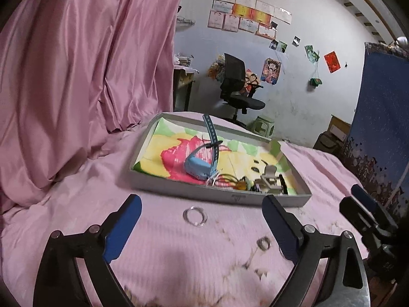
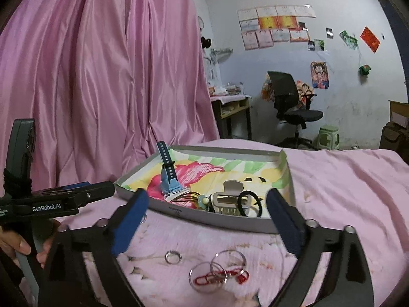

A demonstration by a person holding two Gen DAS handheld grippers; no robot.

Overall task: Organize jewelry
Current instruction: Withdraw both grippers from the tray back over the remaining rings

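A grey tray (image 1: pixel 179 183) with a bright floral lining sits on the pink bedspread. It holds a blue watch (image 1: pixel 202 166), a beige hair claw (image 2: pixel 230 198), a black hair tie (image 2: pixel 249 203) and small trinkets. My left gripper (image 1: pixel 202 226) is open and empty, just short of the tray; a clear ring (image 1: pixel 194 216) lies between its fingers and a small silver ring (image 1: pixel 263 243) near its right finger. My right gripper (image 2: pixel 207 222) is open and empty over a small silver ring (image 2: pixel 172 257) and linked bangles with red cord (image 2: pixel 217 271). The left gripper (image 2: pixel 61 199) shows at left in the right wrist view.
A pink satin curtain (image 1: pixel 76 76) hangs close behind the tray on the left. The tray (image 2: pixel 225 221) has low walls. Beyond the bed stand a black office chair (image 1: pixel 237 89), a green stool (image 1: pixel 264 126) and a desk (image 2: pixel 230 107).
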